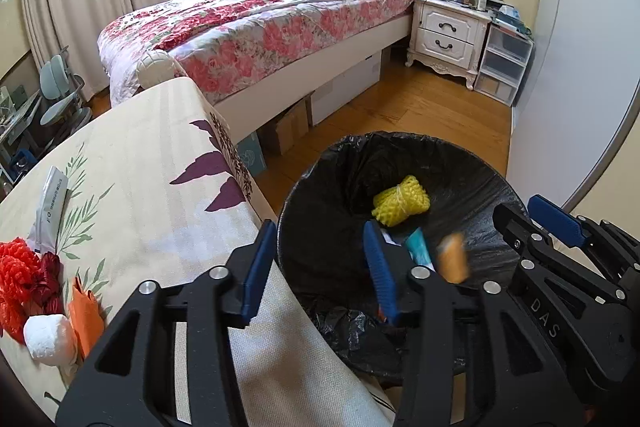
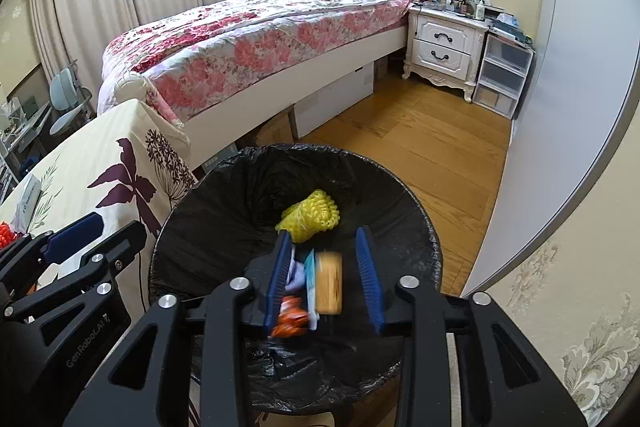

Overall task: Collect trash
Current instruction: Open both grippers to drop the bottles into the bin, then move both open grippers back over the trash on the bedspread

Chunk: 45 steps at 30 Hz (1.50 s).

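I am holding my right gripper (image 2: 326, 275) over the round bin lined with a black plastic bag (image 2: 224, 195), its blue-padded jaws spread wide with nothing between the pads; a blurred tan cylindrical piece of trash (image 2: 329, 283) is showing in the gap, apart from both pads, above the bin's inside. My left gripper (image 1: 320, 267) is hovering at the bin's left rim beside the table's right edge, jaws wide and gripping nothing. A yellow foam net wad (image 2: 310, 215) is lying inside the bin. On the floral tablecloth's (image 1: 152, 163) near left corner, a red mesh bundle (image 1: 18, 275), a white foam wad (image 1: 50, 339) and an orange paper scrap (image 1: 86, 319) are sitting close together.
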Available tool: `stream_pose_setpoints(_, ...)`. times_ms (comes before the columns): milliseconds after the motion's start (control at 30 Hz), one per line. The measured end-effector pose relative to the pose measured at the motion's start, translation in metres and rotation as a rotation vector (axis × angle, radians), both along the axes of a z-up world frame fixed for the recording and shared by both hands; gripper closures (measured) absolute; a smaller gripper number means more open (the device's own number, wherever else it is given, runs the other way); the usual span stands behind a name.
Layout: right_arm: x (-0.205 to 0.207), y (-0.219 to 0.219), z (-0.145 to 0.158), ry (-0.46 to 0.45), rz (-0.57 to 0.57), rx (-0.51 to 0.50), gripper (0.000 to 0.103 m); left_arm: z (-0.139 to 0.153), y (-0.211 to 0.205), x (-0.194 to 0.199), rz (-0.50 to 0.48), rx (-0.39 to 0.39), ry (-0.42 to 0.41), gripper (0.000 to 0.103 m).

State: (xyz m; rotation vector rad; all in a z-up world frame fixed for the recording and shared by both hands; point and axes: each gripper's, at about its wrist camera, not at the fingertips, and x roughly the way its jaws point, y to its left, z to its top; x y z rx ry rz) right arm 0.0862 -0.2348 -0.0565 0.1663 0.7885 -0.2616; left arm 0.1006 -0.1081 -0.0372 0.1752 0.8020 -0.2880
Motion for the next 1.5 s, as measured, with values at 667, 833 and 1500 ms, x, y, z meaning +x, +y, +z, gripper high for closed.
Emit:
stream_pose_setpoints(667, -0.011, 0.014, 0.016, -0.029, 0.005, -0.025, 0.035, 0.025, 0.051, -0.021, 0.127, -0.027, -0.047, 0.022)
stream_pose_setpoints(833, -0.013, 0.029, 0.017, -0.028, 0.034, -0.026, 0.035, 0.029, 0.069, -0.029, 0.16, -0.035, -0.043, 0.022)
stream_pose_setpoints(1500, -0.019, 0.115, 0.019, -0.013, 0.236, -0.042, 0.035, 0.031, 0.162, -0.059, 0.323, -0.057, -0.034, 0.022)
